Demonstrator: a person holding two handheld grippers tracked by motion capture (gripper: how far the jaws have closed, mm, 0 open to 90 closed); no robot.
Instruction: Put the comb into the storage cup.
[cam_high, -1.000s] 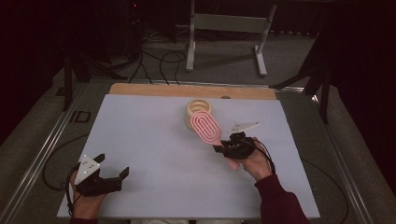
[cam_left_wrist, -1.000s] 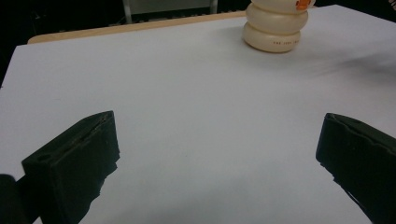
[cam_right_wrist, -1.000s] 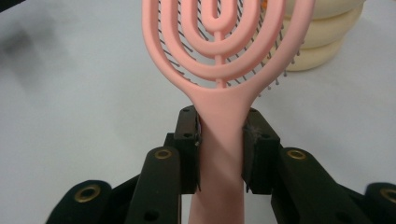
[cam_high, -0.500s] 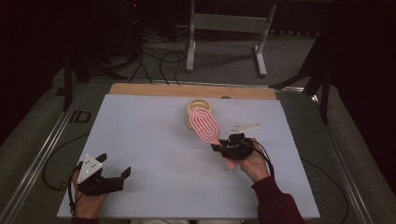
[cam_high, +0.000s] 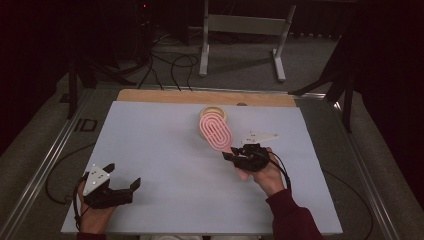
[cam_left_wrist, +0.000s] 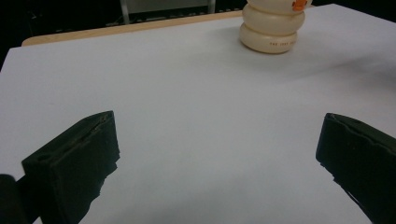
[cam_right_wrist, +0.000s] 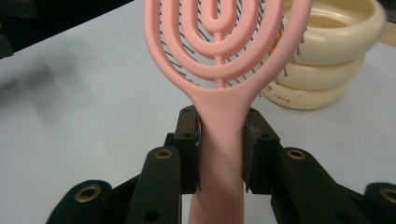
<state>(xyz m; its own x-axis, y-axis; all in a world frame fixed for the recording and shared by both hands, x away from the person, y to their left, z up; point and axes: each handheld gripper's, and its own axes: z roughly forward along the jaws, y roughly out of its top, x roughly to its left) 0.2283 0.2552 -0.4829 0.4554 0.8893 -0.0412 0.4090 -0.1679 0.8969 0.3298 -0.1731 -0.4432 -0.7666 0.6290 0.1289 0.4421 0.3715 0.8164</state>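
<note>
A pink hairbrush (cam_high: 215, 131) with a looped open head is held by its handle (cam_right_wrist: 221, 154) in my right gripper (cam_high: 235, 155), whose jaws press on both sides of the handle. The brush head reaches toward and partly over a cream ribbed container (cam_high: 212, 113) standing at the middle back of the white table sheet; the same cream container (cam_right_wrist: 322, 60) sits just behind the brush head (cam_right_wrist: 219, 37) in the right gripper view. My left gripper (cam_high: 122, 182) rests near the front left of the sheet, its jaws wide apart with nothing between them. The cream container (cam_left_wrist: 272, 29) stands far ahead of it.
The white sheet (cam_high: 165, 150) covers the table, with a wooden strip (cam_high: 200, 96) along its back edge. Metal rails run down both sides. Behind the table stand a metal frame (cam_high: 240, 35) and loose cables (cam_high: 165, 60) on the floor.
</note>
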